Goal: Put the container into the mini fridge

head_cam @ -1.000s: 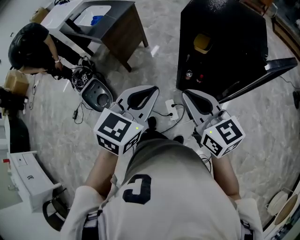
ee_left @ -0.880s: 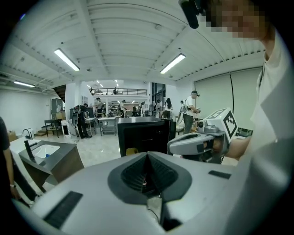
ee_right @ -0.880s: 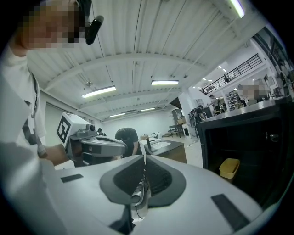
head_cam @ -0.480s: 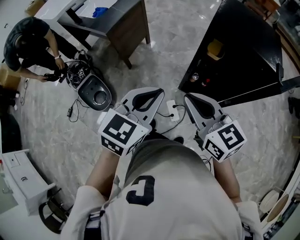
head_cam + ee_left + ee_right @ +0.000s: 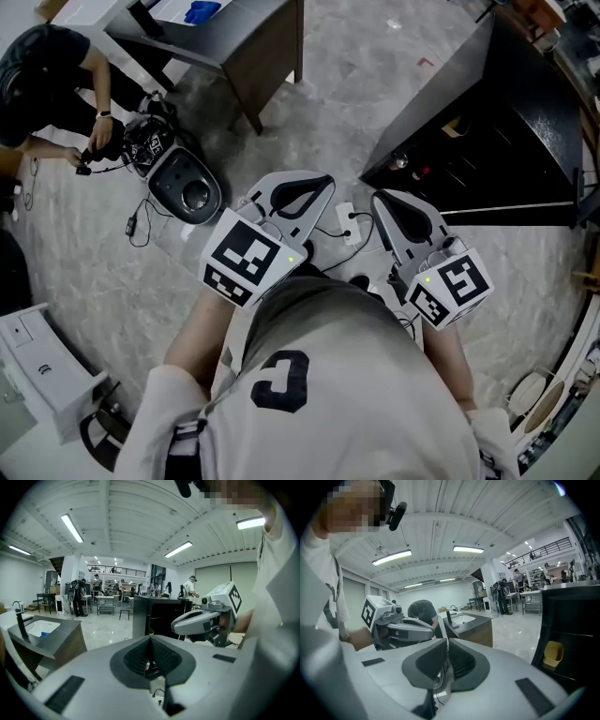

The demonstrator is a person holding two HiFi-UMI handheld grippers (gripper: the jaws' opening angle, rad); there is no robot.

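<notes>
The black mini fridge [image 5: 487, 122] stands open on the floor at the upper right, its shelves showing. A small yellow container [image 5: 553, 654] sits inside it, glimpsed in the head view as a yellow container [image 5: 457, 125]. My left gripper [image 5: 314, 184] is held in front of the body, shut with nothing in it. Beside it my right gripper [image 5: 381, 199] is shut and empty too. In the left gripper view the left gripper [image 5: 150, 641] has its jaws pressed together. The right gripper [image 5: 445, 645] shows the same in its own view. Both are well short of the fridge.
A person [image 5: 42, 70] crouches at the upper left over a cabled device. A round grey appliance [image 5: 187, 187] lies on the floor nearby. A dark sink cabinet [image 5: 239, 37] stands at the top. A white power strip [image 5: 347, 221] lies by my feet, a white box [image 5: 37, 361] lower left.
The head view has swung, so the fridge has slid right and now shows its open shelves. Both grippers stay shut and empty in front of the body.
</notes>
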